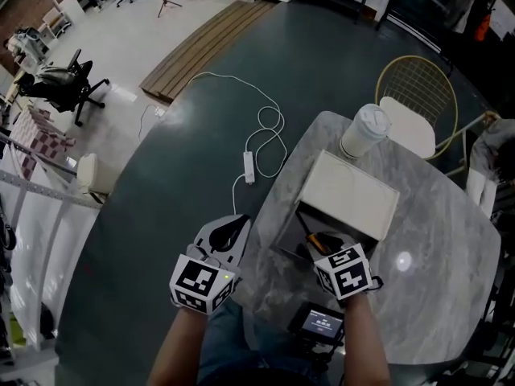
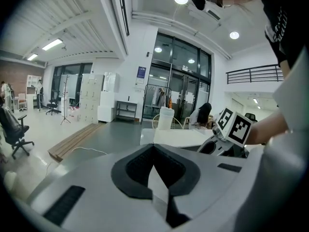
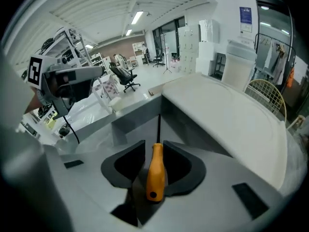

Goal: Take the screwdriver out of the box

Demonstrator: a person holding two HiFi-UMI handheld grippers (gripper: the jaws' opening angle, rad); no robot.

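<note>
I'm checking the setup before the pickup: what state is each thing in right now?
box, open.
lid, swung back.
screwdriver, lying in the box, handle between the right jaws, not clamped.
right gripper, jaws apart.
left gripper, jaws together, empty, off the table.
cup, upright, capped.
small screen, lit.

Your right gripper (image 3: 154, 149) has a matt grey plastic shell and dark, matt pads (image 3: 123, 166) that look rubbery. Between them, the screwdriver (image 3: 155, 175) has a glossy orange plastic handle and a thin dark metal shaft. Ahead, the box (image 3: 135, 116) looks like matt grey card, its lid (image 3: 227, 115) smooth off-white. Beneath, the table (image 1: 451, 236) is polished, pale grey, marble-veined. Beyond it, the chair (image 1: 410, 79) is brass-coloured wire metal
</note>
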